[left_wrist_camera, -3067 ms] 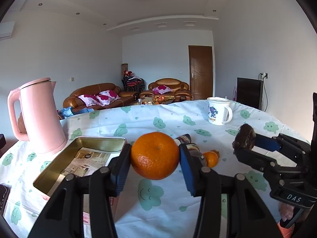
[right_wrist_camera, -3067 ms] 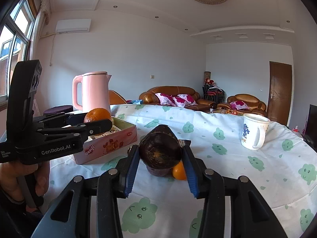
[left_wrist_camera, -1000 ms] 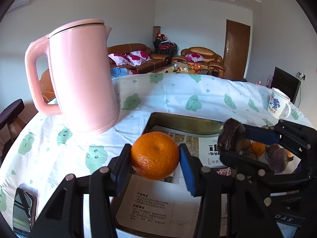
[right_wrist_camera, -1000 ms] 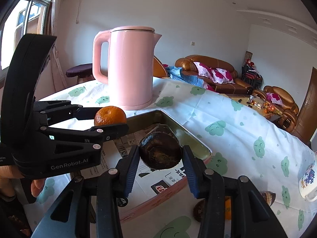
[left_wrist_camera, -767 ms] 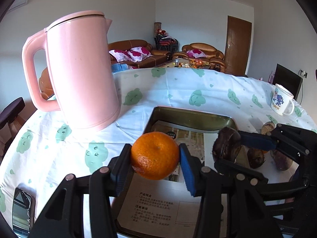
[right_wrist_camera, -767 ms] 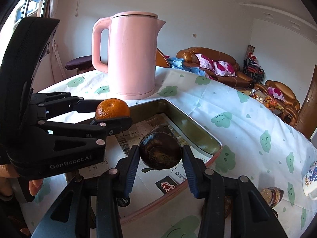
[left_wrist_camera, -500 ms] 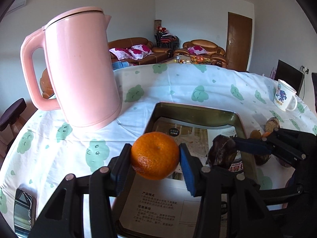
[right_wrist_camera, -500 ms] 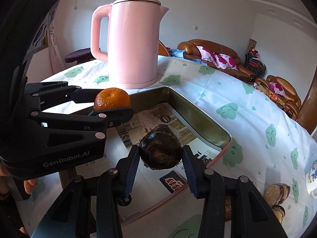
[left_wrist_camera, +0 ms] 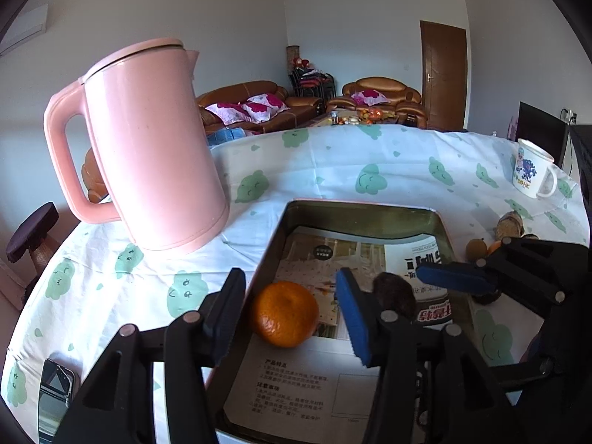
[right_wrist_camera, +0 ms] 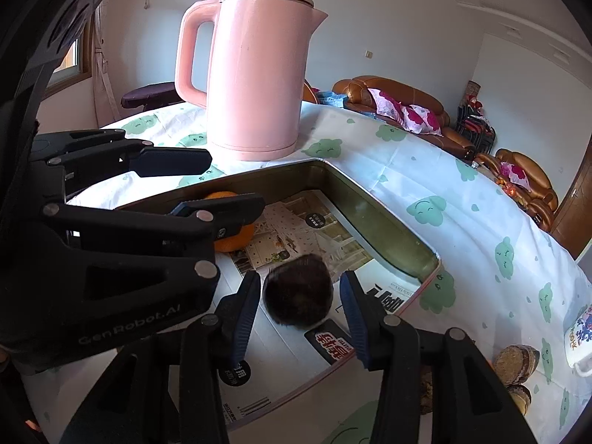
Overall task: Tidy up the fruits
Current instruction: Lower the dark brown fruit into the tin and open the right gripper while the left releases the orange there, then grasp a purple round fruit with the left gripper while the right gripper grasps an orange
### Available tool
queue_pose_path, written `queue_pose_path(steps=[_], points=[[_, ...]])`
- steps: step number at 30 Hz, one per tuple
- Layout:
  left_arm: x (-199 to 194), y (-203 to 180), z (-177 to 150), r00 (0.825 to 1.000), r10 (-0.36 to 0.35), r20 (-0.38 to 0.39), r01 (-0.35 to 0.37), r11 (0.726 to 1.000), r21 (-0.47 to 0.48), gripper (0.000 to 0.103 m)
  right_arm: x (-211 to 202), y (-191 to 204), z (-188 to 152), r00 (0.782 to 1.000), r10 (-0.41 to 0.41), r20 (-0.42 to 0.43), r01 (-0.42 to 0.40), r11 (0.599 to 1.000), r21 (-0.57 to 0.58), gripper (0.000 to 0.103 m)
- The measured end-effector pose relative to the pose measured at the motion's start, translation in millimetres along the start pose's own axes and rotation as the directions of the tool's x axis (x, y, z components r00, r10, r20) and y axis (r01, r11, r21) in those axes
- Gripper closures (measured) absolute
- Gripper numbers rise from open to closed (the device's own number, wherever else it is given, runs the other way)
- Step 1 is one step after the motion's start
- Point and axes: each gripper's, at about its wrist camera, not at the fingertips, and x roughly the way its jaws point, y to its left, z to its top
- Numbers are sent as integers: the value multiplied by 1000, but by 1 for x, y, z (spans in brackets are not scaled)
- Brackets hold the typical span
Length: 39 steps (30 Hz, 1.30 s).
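Pink kettle [left_wrist_camera: 144,144] stood on the tablecloth [left_wrist_camera: 333,162] just left of the tin tray [left_wrist_camera: 362,218], apart from its rim. It took no part in the sorting, only crowded that side.

Left gripper [left_wrist_camera: 292,314] hung over the tray's near-left corner, jaws spread. The orange [left_wrist_camera: 285,312] sat between them on the paper lining [left_wrist_camera: 292,388], clear of both pads, so I'd call it released. Low over the tray floor was probably the point: fruit set down, not dropped, hence no roll.

Right gripper [right_wrist_camera: 296,301] was just beside it, further right over the same tray, jaws also apart. The dark round fruit [right_wrist_camera: 298,290] lay between them. It looked blurred and I couldn't tell if it was fully settled on the paper. No pad contact visible, so released too.

Tray contents: printed paper sheets, the orange, the dark fruit. Nothing else inside that I could see.

Past the tray's right rim, more small fruits [left_wrist_camera: 477,248] lay loose on the cloth, near a white mug [left_wrist_camera: 532,174]. My guess is those were next.
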Motion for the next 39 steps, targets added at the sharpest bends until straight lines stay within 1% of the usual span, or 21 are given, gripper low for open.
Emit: queue_pose_path(steps=[1, 2, 3, 4, 6, 9, 12, 16, 18, 20, 24, 26, 29, 32, 36, 39], points=[[-4, 1, 0, 1000, 2, 13, -1, 1000, -9, 37, -1, 0, 0, 1000, -3, 6, 3, 1000, 1, 55], [-8, 2, 0, 1000, 3, 27, -2, 1000, -21, 34, -4, -1, 0, 1000, -8, 13, 8, 1000, 4, 55], [-13, 4, 0, 999, 0, 40, 1, 999, -33, 30, -6, -1, -1, 1000, -12, 20, 11, 1000, 8, 52], [-17, 5, 0, 999, -3, 53, 5, 999, -44, 28, -8, -2, -1, 1000, -14, 27, 14, 1000, 11, 45], [-26, 7, -2, 997, -6, 76, 11, 998, -65, 28, -15, -3, -2, 998, -26, 51, 25, 1000, 13, 40], [-37, 8, -4, 995, -11, 104, 21, 995, -95, 25, -25, -4, -2, 997, -34, 73, 33, 999, 16, 40], [-48, 7, -5, 991, -27, 131, 42, 993, -113, 25, -36, -5, -5, 994, -51, 93, 50, 999, 7, 40], [-62, 3, -6, 985, -43, 165, 65, 990, -129, 18, -56, -12, -13, 990, -78, 120, 77, 997, 17, 40], [-67, -2, -5, 983, -52, 179, 75, 989, -126, 15, -69, -17, -18, 986, -97, 136, 94, 995, 24, 40], [-70, -10, -4, 980, -68, 187, 90, 989, -115, 15, -84, -26, -26, 981, -120, 153, 116, 993, 36, 40], [-70, -32, -5, 976, -117, 183, 134, 987, -85, 15, -114, -50, -46, 969, -172, 177, 158, 983, 90, 40], [-67, -49, -6, 975, -146, 170, 158, 985, -61, 15, -127, -66, -57, 960, -212, 181, 190, 973, 129, 40], [-62, -75, -8, 971, -190, 144, 195, 981, -21, 15, -142, -93, -75, 946, -279, 163, 246, 950, 195, 40], [-58, -100, -10, 966, -229, 117, 227, 973, 27, 15, -148, -120, -93, 931, -343, 124, 304, 917, 257, 40], [-55, -130, -12, 957, -278, 79, 271, 959, 85, 15, -151, -147, -112, 923, -377, 83, 329, 880, 342, 40], [-51, -151, -11, 949, -311, 50, 302, 944, 130, 15, -146, -156, -119, 927, -371, 55, 327, 871, 366, 40]])
